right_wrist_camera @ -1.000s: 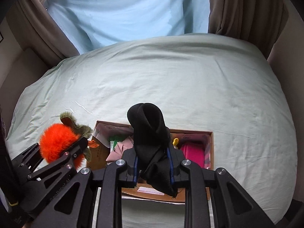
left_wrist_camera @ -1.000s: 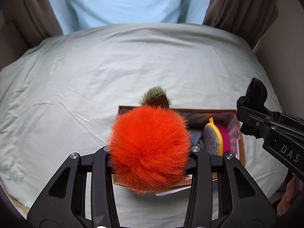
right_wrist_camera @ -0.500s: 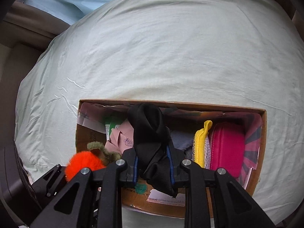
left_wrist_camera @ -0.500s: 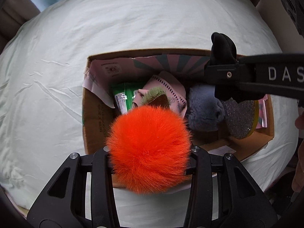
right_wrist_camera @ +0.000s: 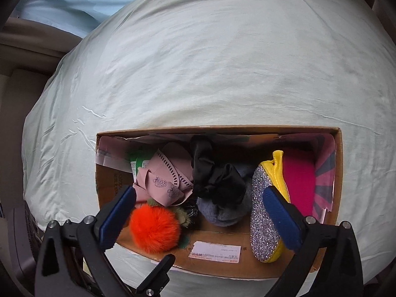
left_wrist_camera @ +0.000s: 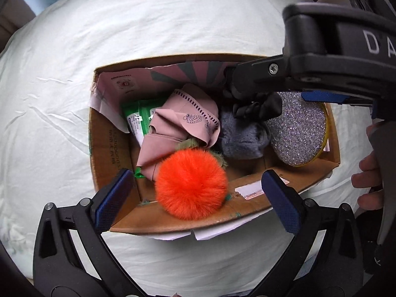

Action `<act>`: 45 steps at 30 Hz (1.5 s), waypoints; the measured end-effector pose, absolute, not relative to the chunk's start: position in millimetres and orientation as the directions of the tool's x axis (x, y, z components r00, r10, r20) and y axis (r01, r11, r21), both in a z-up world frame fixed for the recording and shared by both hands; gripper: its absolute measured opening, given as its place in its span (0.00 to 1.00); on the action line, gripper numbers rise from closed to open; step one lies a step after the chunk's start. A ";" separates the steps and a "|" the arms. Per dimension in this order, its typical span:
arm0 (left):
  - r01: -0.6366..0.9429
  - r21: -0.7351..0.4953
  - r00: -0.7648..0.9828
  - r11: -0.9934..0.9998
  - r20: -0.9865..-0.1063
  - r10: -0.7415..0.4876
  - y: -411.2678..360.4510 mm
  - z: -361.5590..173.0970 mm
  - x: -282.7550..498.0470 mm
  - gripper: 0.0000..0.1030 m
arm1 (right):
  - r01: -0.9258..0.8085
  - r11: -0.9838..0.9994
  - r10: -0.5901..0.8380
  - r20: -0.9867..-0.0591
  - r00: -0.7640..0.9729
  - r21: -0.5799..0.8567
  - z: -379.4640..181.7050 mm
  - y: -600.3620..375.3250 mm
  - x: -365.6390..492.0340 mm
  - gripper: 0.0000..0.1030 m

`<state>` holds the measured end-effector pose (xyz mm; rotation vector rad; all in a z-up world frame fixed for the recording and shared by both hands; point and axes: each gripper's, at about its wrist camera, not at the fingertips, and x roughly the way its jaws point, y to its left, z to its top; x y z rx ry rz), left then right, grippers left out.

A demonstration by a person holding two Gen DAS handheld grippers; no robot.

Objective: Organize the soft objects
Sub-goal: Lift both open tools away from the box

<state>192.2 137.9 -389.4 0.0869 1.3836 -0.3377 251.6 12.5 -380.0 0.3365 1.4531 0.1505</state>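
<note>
A cardboard box (left_wrist_camera: 109, 148) (right_wrist_camera: 337, 173) sits on a pale green bed sheet. An orange fluffy pompom (left_wrist_camera: 191, 184) (right_wrist_camera: 154, 229) lies in the box at its near wall. A black fabric piece (right_wrist_camera: 215, 178) (left_wrist_camera: 259, 106) lies on a grey plush item (left_wrist_camera: 241, 136) (right_wrist_camera: 222, 212). My left gripper (left_wrist_camera: 198, 198) is open and empty above the pompom. My right gripper (right_wrist_camera: 200, 210) is open and empty above the black fabric.
The box also holds a pink cloth (left_wrist_camera: 183, 123) (right_wrist_camera: 160, 175), a green packet (left_wrist_camera: 136, 121), a silver glitter pouch with yellow trim (left_wrist_camera: 297, 128) (right_wrist_camera: 264, 212) and a magenta pouch (right_wrist_camera: 299, 178). The bed sheet (right_wrist_camera: 210, 61) spreads all around the box.
Both grippers have opened. The orange pompom has dropped from the left gripper into the box, and the black fabric has dropped from the right gripper onto the grey plush. Both grippers are closer to the box.
</note>
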 end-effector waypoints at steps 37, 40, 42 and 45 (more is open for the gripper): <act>0.198 -0.066 0.756 0.978 -0.625 -0.195 141.3 -41.6 63.6 1.00 | 0.013 0.998 0.032 -0.686 0.727 0.060 -45.6 -59.4 53.9 0.99; 0.204 -0.092 0.784 0.975 -0.581 -0.219 140.5 -25.2 45.5 1.00 | 0.028 1.000 -0.018 -0.634 0.773 0.007 -32.3 -63.1 34.0 0.99; 0.196 -0.100 0.801 0.975 -0.558 -0.218 138.9 -17.4 35.8 1.00 | 0.035 0.999 -0.043 -0.603 0.797 -0.025 -26.3 -63.3 23.3 0.99; 0.192 -0.089 0.820 0.977 -0.533 -0.210 133.1 -9.9 24.2 1.00 | 0.050 0.998 -0.065 -0.563 0.824 -0.043 -20.0 -66.5 9.2 0.99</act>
